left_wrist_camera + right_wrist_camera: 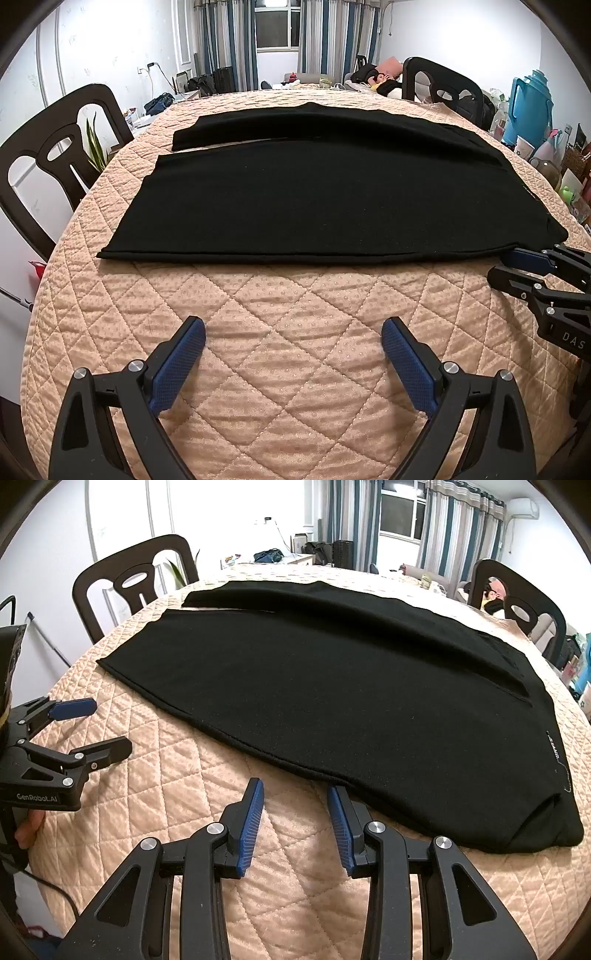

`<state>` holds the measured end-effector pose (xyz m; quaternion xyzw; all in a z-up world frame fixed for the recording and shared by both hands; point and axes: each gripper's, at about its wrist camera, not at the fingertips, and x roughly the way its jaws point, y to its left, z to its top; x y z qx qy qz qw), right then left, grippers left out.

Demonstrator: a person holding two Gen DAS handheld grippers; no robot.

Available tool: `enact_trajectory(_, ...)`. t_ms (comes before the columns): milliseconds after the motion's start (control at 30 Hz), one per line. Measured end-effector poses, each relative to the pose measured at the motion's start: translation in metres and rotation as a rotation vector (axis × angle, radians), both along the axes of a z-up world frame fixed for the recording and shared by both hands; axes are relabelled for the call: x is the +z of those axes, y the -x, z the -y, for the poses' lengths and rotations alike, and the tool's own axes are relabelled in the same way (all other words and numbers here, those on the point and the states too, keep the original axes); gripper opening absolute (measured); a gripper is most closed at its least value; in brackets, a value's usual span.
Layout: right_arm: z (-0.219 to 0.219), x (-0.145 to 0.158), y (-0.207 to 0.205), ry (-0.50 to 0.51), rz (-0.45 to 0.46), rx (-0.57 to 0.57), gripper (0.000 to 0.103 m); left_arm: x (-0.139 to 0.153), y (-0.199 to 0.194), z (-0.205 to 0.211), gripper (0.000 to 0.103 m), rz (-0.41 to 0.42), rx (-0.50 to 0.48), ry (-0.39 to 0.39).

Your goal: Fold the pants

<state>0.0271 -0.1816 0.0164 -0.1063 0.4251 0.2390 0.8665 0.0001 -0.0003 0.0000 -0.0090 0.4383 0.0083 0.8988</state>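
One pair of black pants (325,199) lies on one quilted worktop (295,332). Two grippers show: the left gripper (293,328) and the right gripper (295,794), each with two blue-padded fingers (177,369). Two dark chairs stand at the worktop, one chair (55,155) left, another chair (443,85) far right. One teal jug (528,107) is visible.

The room has pale walls (92,40) with faint leaf motifs and white panel moulding; a dark window (277,29) in the far wall is flanked by blue, grey and white striped curtains (221,40), and a white air-conditioning unit (522,507) hangs high beside it. A table under a peach quilted cover (295,314) fills the foreground; dark wooden chairs (55,155) stand around it; a teal jug (528,107) sits among clutter at right.
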Motion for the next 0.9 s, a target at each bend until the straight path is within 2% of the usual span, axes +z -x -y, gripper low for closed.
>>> enact_trajectory(900,-0.0001,-0.0001,0.0002,0.009,0.005,0.0,0.037,0.0001,0.0001,-0.0001,0.098,0.005,0.0,0.004)
